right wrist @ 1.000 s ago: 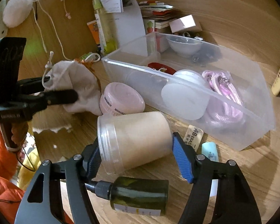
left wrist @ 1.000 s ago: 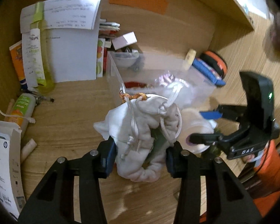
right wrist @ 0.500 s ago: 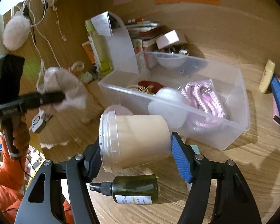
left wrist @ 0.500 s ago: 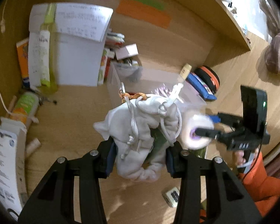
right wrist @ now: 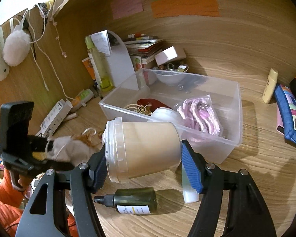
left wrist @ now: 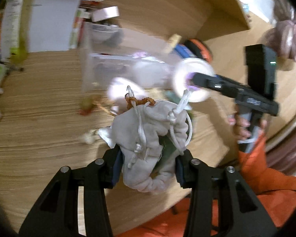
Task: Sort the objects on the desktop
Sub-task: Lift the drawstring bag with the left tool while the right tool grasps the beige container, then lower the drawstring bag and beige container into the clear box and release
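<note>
My left gripper is shut on a grey-white drawstring pouch and holds it above the wooden desk; it also shows in the right wrist view. My right gripper is shut on a clear plastic jar of beige stuff, held on its side in the air in front of the clear plastic bin. In the left wrist view the jar's lid faces me, blurred. The bin holds a pink cord pack, a white jar and a red item.
A dark green spray bottle and a white tube lie on the desk under the right gripper. A pink-lidded jar sits by the bin. Books, a white stand and a yellow bottle stand behind. A colourful pouch lies right.
My right gripper has lifted the jar higher and back from the desk. My left gripper with the pouch has swung down and back; the left view is blurred with motion.
</note>
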Demonstrator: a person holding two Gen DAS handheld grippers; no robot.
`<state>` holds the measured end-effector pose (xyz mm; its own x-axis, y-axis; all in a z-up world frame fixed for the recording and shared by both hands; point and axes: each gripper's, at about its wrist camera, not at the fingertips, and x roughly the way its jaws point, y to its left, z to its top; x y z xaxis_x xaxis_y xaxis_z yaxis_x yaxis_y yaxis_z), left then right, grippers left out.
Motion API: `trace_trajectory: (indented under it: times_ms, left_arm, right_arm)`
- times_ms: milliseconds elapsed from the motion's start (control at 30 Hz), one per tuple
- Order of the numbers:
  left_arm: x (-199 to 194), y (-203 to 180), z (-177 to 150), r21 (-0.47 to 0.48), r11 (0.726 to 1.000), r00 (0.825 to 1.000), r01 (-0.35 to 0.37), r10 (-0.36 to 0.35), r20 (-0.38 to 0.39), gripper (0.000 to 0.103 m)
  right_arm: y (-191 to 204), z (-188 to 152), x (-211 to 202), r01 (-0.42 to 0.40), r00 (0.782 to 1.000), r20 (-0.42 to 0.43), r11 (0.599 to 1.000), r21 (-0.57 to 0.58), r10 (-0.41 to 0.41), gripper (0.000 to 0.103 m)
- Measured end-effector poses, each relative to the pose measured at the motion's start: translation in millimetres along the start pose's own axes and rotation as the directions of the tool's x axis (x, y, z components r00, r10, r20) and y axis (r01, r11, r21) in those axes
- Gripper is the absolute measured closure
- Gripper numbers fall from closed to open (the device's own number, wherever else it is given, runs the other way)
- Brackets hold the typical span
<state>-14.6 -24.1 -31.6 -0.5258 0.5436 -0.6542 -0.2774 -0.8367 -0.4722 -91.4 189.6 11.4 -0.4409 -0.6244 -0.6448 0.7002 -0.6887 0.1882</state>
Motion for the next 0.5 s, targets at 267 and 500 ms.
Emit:
trace_trajectory:
  times_ms: [267, 500]
  left_arm:
    - [16, -14, 22, -0.021, 0.994, 0.994, 0.105, -0.104, 0.034, 0.059]
    - [7, -7, 64, -0.075, 0.988, 0.986, 0.135, -0.127, 0.112, 0.059]
  right_arm:
    - [-12, 5, -10, 0.036, 0.999, 0.022, 0.999, 0.02, -0.036, 0.039]
    - [-26, 15, -17, 0.055, 0.997, 0.046, 0.997, 0.045, -0.057, 0.039]
